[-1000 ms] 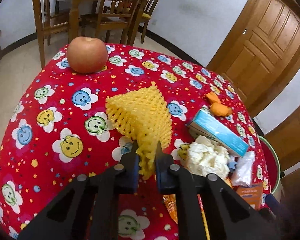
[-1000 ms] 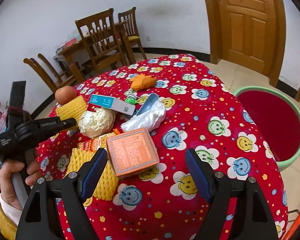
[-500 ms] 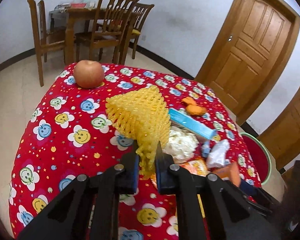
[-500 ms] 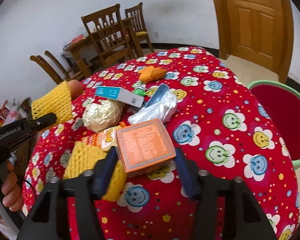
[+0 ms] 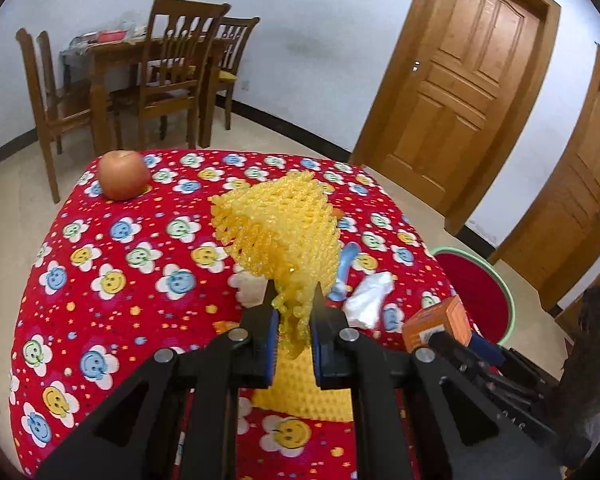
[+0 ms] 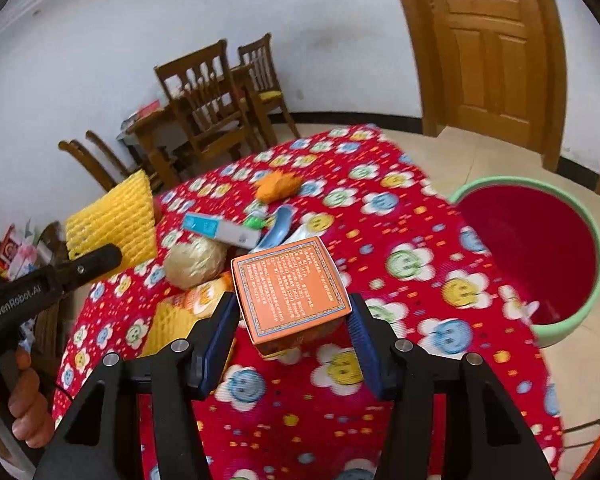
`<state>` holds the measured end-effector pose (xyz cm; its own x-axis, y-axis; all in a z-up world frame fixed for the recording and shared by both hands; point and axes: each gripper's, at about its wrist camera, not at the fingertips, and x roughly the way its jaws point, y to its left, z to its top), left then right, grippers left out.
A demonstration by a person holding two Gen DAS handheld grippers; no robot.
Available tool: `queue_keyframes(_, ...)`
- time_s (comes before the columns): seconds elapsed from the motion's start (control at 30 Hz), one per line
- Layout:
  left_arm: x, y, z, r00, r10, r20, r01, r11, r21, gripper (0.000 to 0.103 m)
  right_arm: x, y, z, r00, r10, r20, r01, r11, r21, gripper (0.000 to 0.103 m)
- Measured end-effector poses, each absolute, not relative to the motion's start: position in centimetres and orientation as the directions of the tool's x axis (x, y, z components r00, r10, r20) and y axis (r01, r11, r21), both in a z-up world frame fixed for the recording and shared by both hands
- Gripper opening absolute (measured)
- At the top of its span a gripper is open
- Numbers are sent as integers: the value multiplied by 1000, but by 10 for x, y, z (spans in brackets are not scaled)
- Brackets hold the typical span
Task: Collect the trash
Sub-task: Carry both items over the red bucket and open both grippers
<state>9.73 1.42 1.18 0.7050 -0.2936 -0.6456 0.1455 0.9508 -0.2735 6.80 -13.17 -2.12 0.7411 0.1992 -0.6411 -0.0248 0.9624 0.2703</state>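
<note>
My left gripper [image 5: 293, 316] is shut on a yellow foam fruit net [image 5: 280, 228] and holds it above the table; the net also shows at the left of the right wrist view [image 6: 112, 216]. My right gripper [image 6: 294, 320] is shut on an orange box [image 6: 290, 282], lifted off the cloth; the box also shows in the left wrist view [image 5: 438, 322]. A red bin with a green rim [image 6: 536, 248] stands on the floor right of the table. A second yellow net [image 6: 172, 320] lies on the table beneath the grippers.
On the red smiley tablecloth [image 5: 120, 264] lie an apple [image 5: 123, 174], a foil ball [image 6: 194, 258], a blue-white box [image 6: 220, 230], orange peel [image 6: 278, 186], a white plastic wrap [image 5: 368, 300] and a snack packet [image 6: 202, 296]. Wooden chairs [image 5: 176, 68] and doors [image 5: 460, 72] stand behind.
My right gripper closed on the orange box and lifted it. My left gripper rose and drew back with the yellow net still in it.
</note>
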Motion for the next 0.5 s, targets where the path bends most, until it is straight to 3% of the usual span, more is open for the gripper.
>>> queue_keyframes(0.5, 100, -71, 25, 660, -383, -647, 310, 922, -231, 12, 57, -221, -9, 790, 45, -611, 162, 947, 279, 56)
